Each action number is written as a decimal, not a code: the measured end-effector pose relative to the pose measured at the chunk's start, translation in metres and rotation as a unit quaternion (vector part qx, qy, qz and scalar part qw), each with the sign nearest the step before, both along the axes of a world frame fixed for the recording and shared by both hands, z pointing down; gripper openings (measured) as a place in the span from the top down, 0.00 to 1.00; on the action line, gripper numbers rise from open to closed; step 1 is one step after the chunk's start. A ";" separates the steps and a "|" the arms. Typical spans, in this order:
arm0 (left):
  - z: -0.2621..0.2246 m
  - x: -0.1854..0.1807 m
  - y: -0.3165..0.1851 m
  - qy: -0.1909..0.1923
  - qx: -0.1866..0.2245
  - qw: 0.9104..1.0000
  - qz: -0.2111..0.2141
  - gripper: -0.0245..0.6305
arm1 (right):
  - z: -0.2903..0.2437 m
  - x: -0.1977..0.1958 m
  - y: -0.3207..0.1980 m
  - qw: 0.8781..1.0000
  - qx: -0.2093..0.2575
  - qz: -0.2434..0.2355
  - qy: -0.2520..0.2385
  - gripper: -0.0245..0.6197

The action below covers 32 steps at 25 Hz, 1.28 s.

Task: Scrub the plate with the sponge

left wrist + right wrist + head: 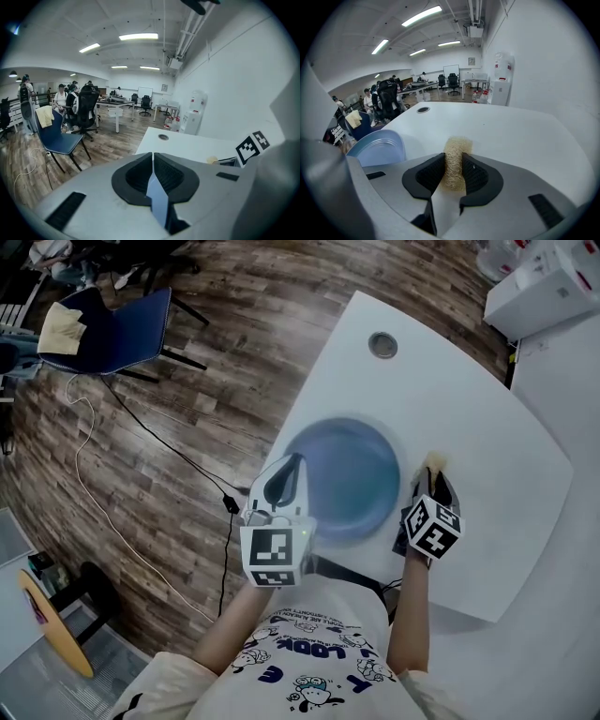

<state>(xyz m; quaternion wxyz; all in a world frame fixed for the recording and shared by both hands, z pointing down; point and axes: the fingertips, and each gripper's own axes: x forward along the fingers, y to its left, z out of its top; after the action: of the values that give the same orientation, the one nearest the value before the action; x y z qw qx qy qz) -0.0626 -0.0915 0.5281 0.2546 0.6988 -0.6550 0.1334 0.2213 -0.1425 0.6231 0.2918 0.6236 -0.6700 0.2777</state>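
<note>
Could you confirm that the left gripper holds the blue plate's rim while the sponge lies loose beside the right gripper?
Not quite: the sponge is not loose but pinched between the jaws of the right gripper, as the right gripper view shows. The left gripper does hold the blue plate by its rim.

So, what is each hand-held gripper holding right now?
Left hand-held gripper: closed on the rim of the round light-blue plate.
Right hand-held gripper: closed on the pale yellow fibrous sponge.
</note>
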 end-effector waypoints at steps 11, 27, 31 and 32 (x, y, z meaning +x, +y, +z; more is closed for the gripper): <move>-0.009 -0.024 0.012 0.012 0.001 0.999 -0.044 0.93 | -0.068 -0.056 -0.008 0.995 0.073 -0.057 -0.026 0.78; 0.006 -0.053 0.052 0.049 -0.014 0.994 -0.093 0.93 | -0.071 -0.139 0.012 0.985 0.065 -0.160 -0.022 0.78; 0.017 -0.048 0.057 0.068 -0.029 0.994 -0.085 0.93 | -0.067 -0.150 0.016 0.982 0.057 -0.177 -0.019 0.78; 0.019 -0.047 0.057 0.071 -0.031 0.994 -0.083 0.93 | -0.067 -0.151 0.016 0.982 0.055 -0.180 -0.019 0.78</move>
<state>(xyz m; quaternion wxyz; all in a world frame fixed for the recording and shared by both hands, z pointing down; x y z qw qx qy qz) -0.1095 -0.0347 0.5473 0.3322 0.6414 -0.6867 0.0821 0.0699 -0.1261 0.5560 0.2894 0.5028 -0.7908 0.1949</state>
